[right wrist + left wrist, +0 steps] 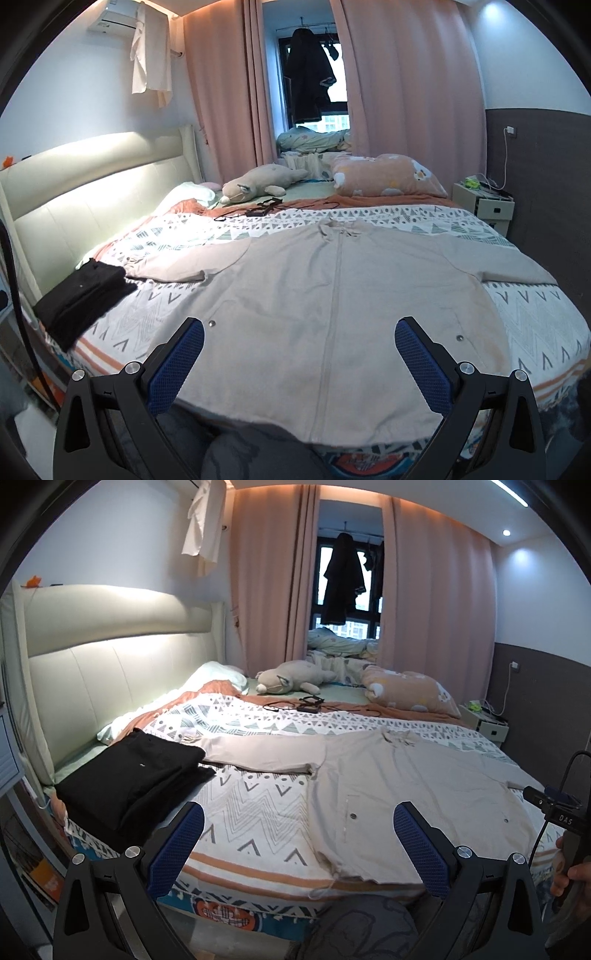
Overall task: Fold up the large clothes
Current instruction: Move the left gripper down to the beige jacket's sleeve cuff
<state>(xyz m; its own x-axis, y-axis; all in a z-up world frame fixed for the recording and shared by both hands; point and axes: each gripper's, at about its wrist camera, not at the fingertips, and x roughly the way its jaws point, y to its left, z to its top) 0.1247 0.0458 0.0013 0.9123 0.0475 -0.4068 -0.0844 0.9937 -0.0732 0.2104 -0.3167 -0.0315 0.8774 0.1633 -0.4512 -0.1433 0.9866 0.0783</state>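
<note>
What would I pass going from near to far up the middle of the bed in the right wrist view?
Beige jacket spread flat, then the patterned bedspread, then the black cables and glasses, then the plush toy, then the window.

Matt beige cloth jacket [332, 295] with small shiny metal snaps, spread on a patterned woven bedspread [524, 314]. Beside the jacket, folded matt black cloth [79, 295]. Smooth padded leather-like headboard [92, 192]. Hand-held gripper fingers [177, 365]: textured blue pads, matt black plastic.
</note>
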